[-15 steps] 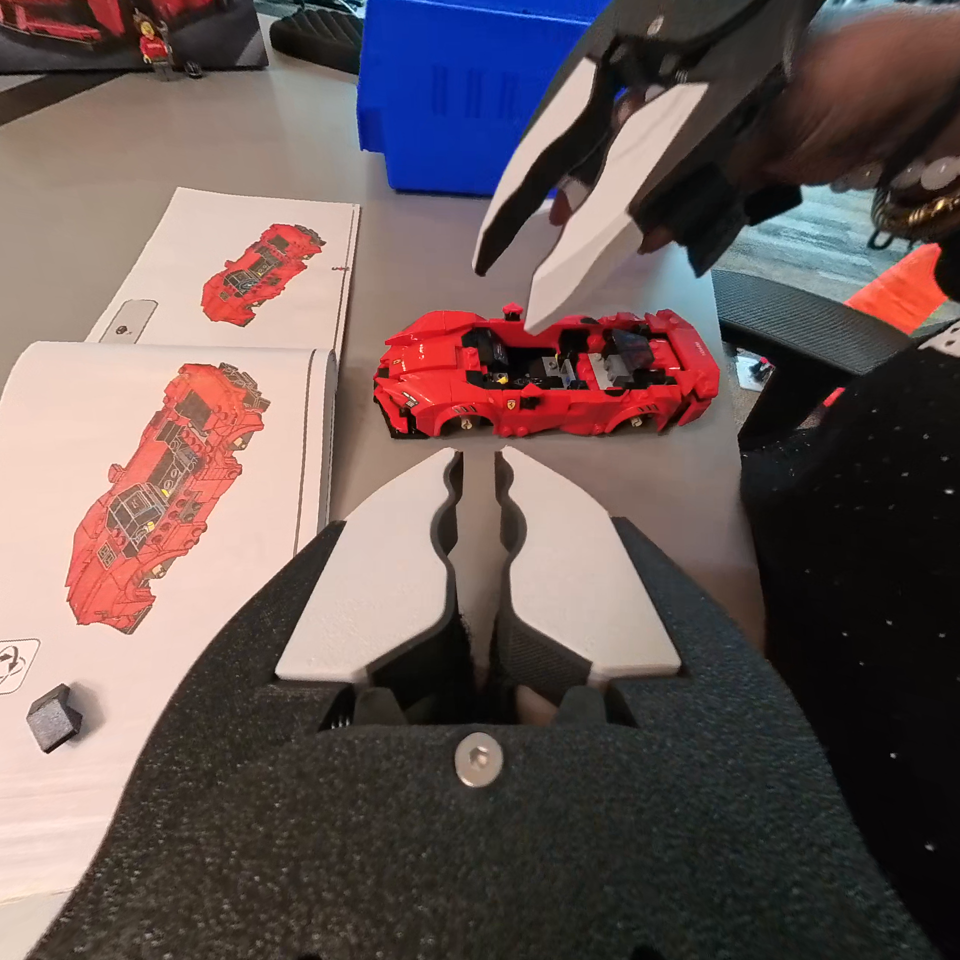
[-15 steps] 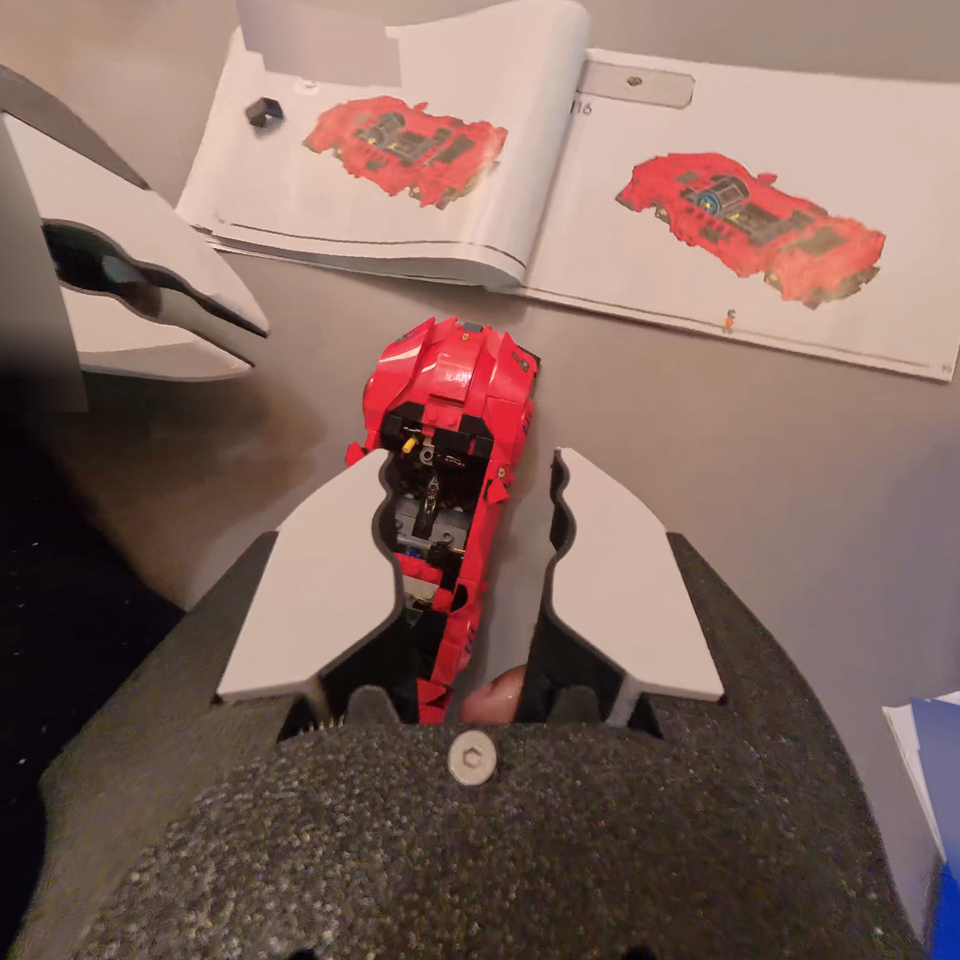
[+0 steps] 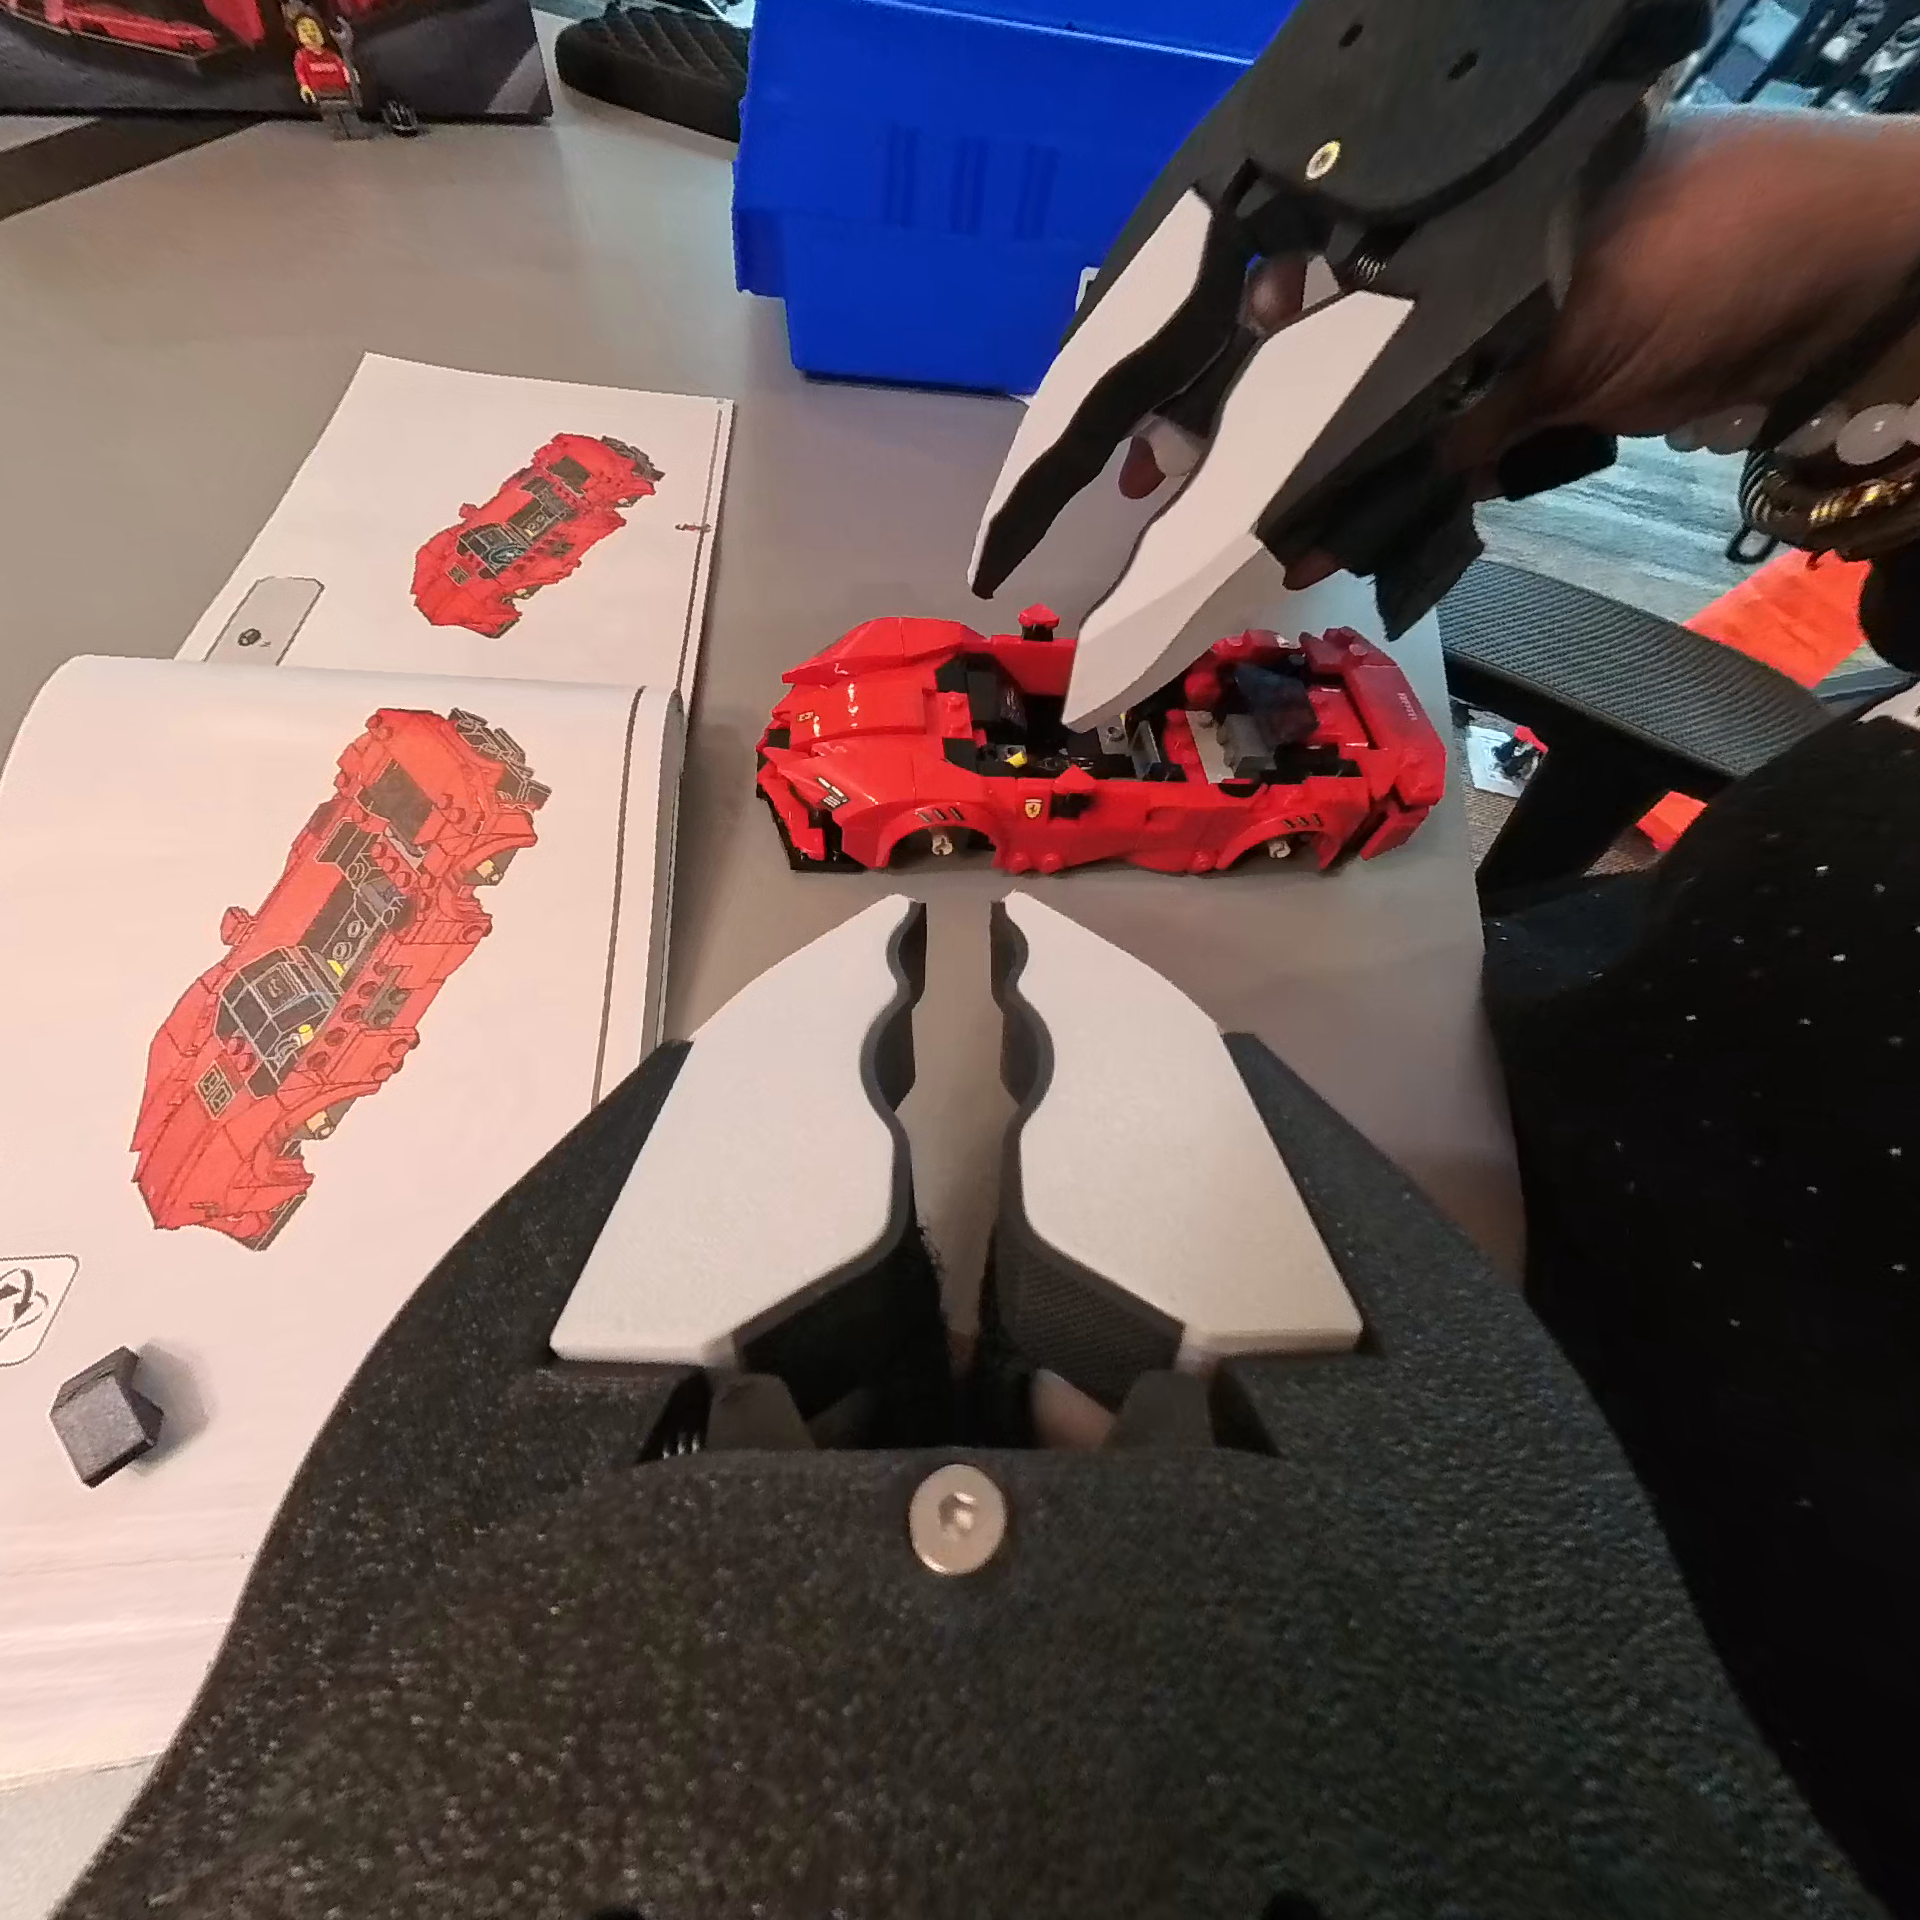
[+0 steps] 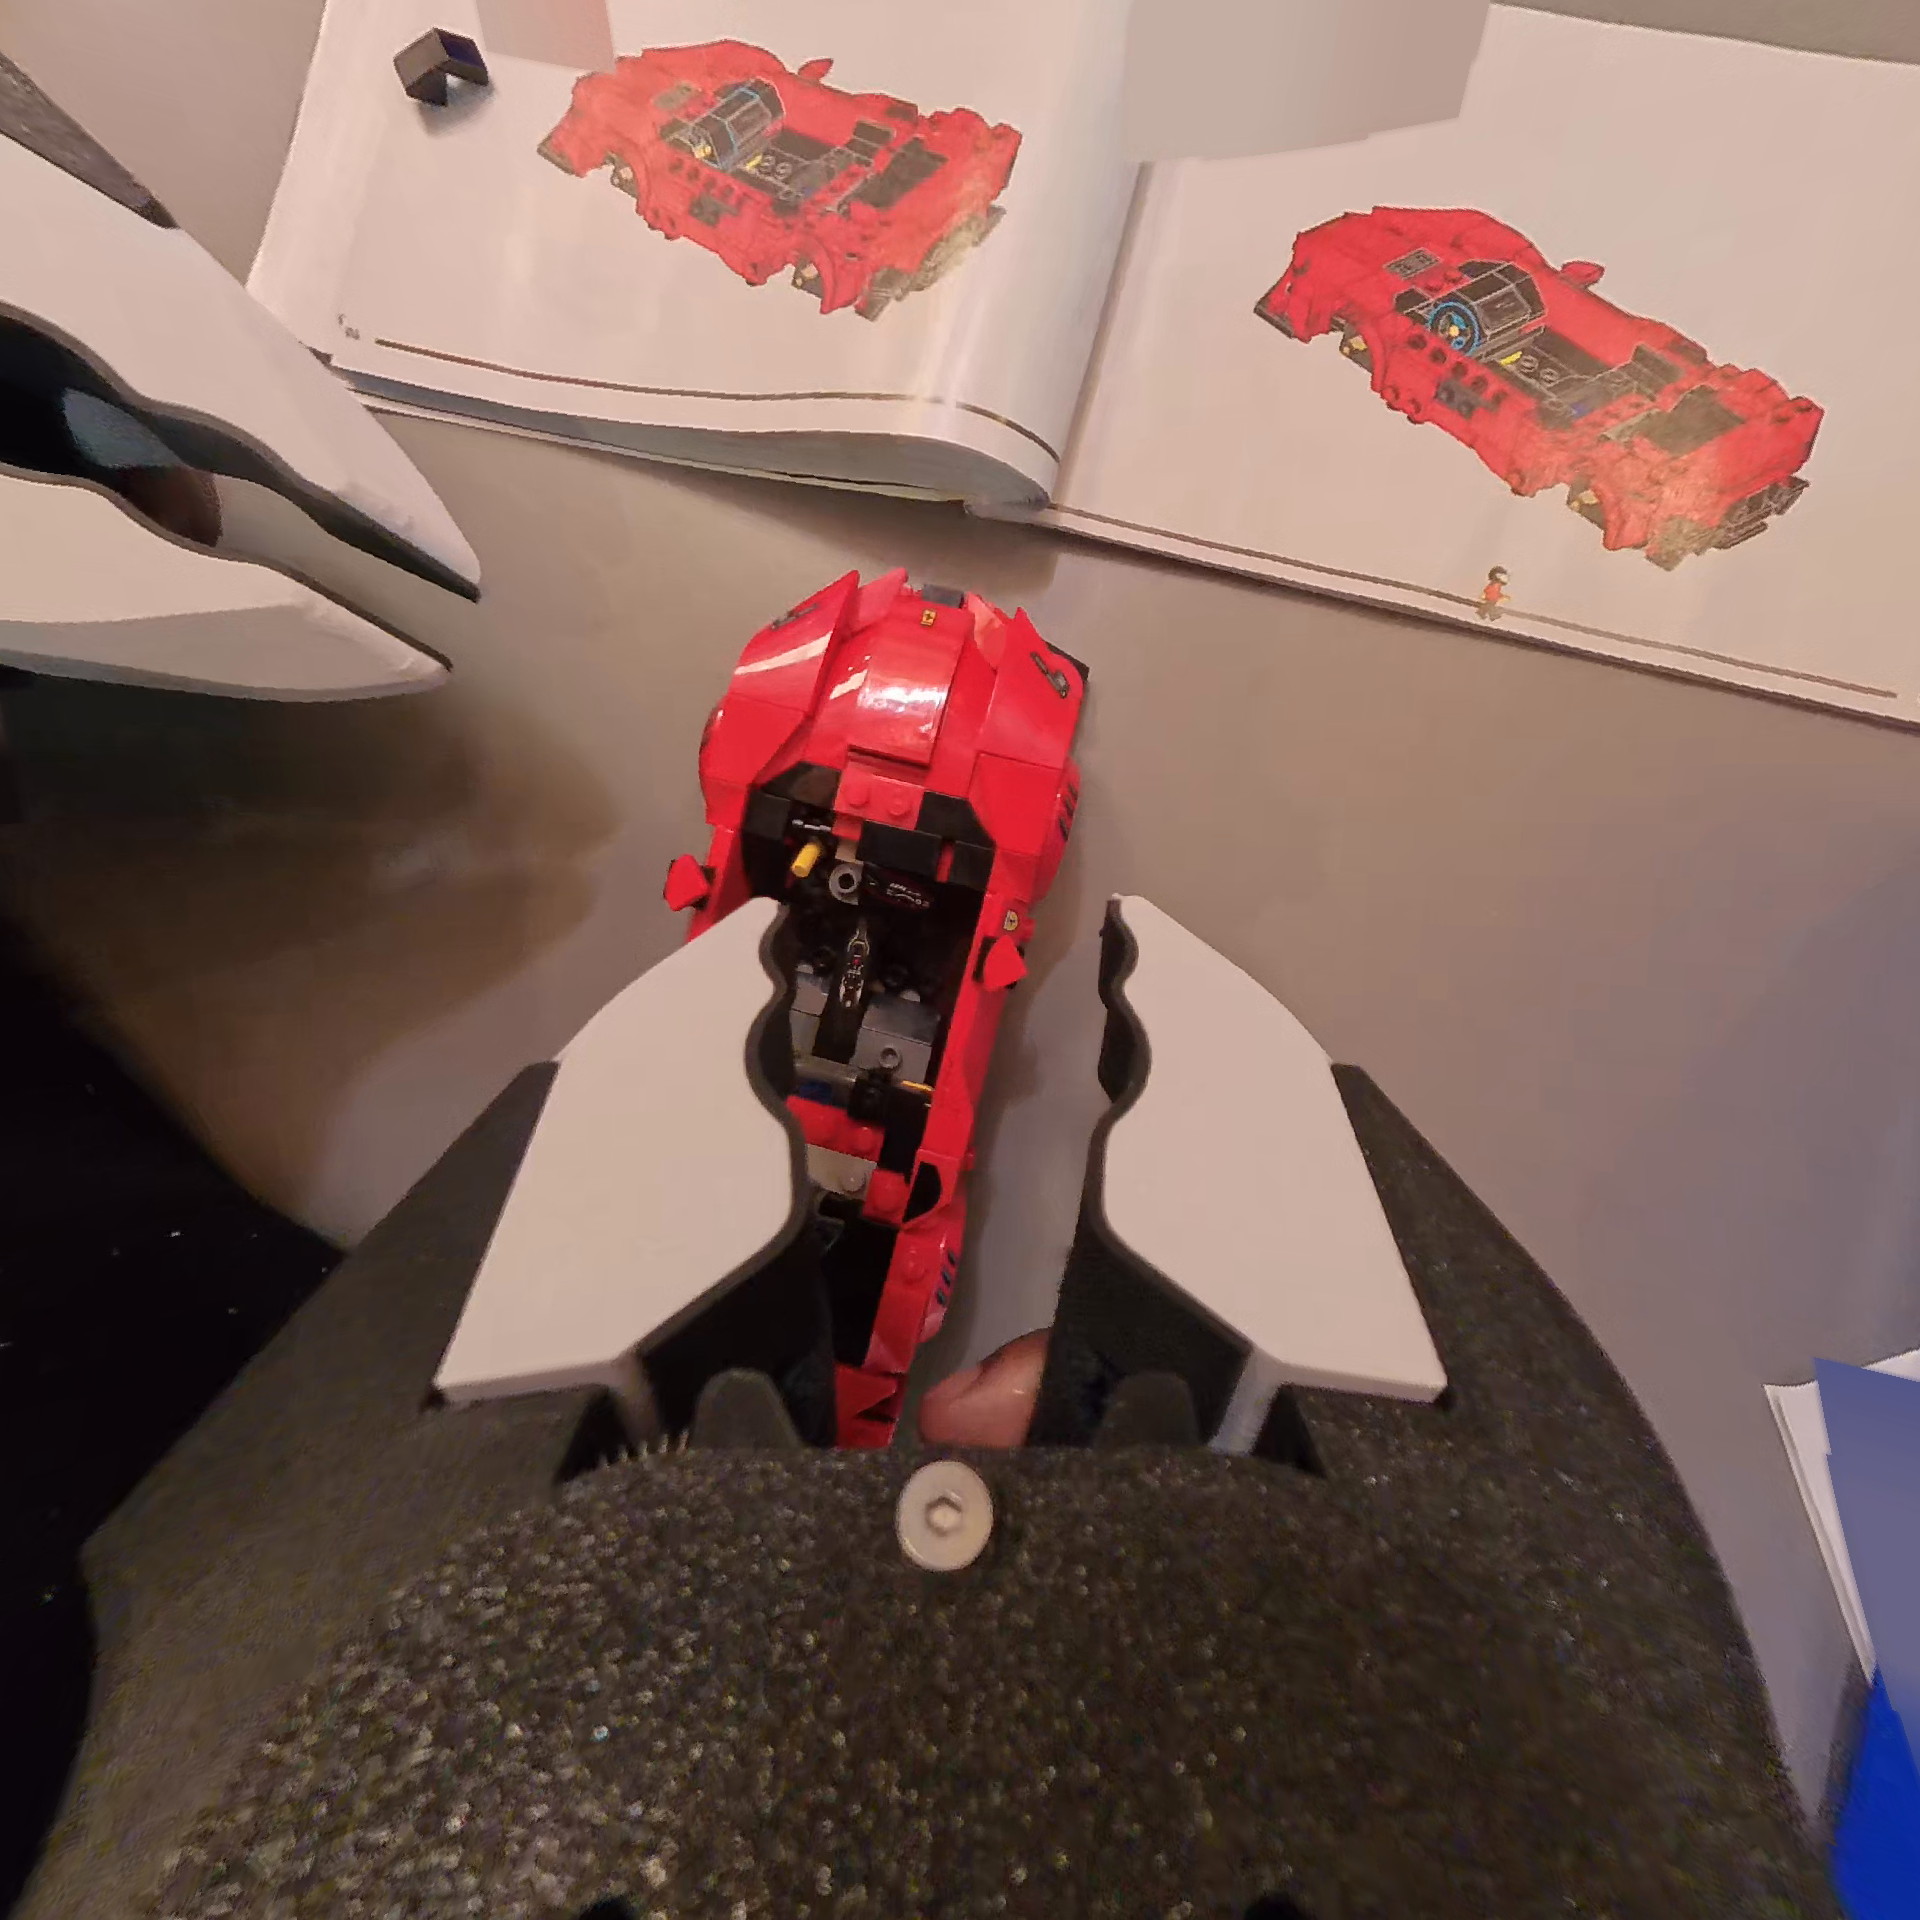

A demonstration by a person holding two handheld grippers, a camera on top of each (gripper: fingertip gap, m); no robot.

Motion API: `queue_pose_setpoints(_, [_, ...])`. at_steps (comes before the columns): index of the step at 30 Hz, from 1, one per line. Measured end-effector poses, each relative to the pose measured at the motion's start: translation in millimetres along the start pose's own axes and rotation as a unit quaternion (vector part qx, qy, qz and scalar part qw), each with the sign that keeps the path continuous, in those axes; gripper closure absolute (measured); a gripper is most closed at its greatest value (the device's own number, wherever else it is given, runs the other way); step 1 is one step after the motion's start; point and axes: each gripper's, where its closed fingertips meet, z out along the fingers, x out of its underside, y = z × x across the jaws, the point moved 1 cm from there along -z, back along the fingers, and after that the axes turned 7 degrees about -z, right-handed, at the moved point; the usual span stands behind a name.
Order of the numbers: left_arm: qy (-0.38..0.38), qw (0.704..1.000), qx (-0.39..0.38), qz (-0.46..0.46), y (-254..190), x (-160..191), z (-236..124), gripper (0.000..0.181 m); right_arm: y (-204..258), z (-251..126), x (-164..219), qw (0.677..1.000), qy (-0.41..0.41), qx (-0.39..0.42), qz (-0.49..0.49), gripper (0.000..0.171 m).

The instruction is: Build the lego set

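Item: red lego car, body largely assembled, set on the grey counter beside the open instruction booklet; cockpit is left uncovered, wheels unfitted. A loose black piece is kept on the booklet. Right hand-held gripper is spread, empty, over the cockpit; left hand-held gripper nearly closed, nothing held.

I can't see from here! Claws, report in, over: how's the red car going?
Left claw nearly shut, empty, short of the red brick-built car. Right claw open above its cockpit, holding nothing. Small black brick loose on the open instruction booklet. Nothing blocking.
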Motion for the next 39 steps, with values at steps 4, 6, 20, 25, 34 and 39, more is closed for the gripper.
queue_pose_setpoints(4, [0.000, 1.000, -0.002, 0.000, 0, 0, 0, 0.170, 0, -1, 1, 1.000, 0.004, 0.009, 0.001, 0.116])
queue_pose_setpoints(6, [-0.001, 1.000, -0.001, 0.001, 0, 0, 0, 0.170, 0, -1, 1, 1.000, 0.004, 0.014, 0.003, 0.118])
queue_pose_setpoints(20, [0.000, 1.000, 0.000, 0.002, 0, 0, 0, 0.170, -1, 10, -6, 0.999, 0.001, 0.032, 0.011, 0.129])
queue_pose_setpoints(25, [0.000, 1.000, 0.001, 0.001, 0, 0, 0, 0.170, -2, 11, -6, 0.999, 0.001, 0.032, 0.013, 0.132])
queue_pose_setpoints(34, [-0.001, 1.000, 0.001, 0.001, 0, 0, 0, 0.170, -4, 8, -7, 0.999, -0.006, 0.030, 0.014, 0.129])
queue_pose_setpoints(39, [-0.001, 1.000, 0.001, 0.000, 0, 0, 0, 0.170, -10, -7, -18, 0.997, -0.037, 0.059, -0.031, 0.150])
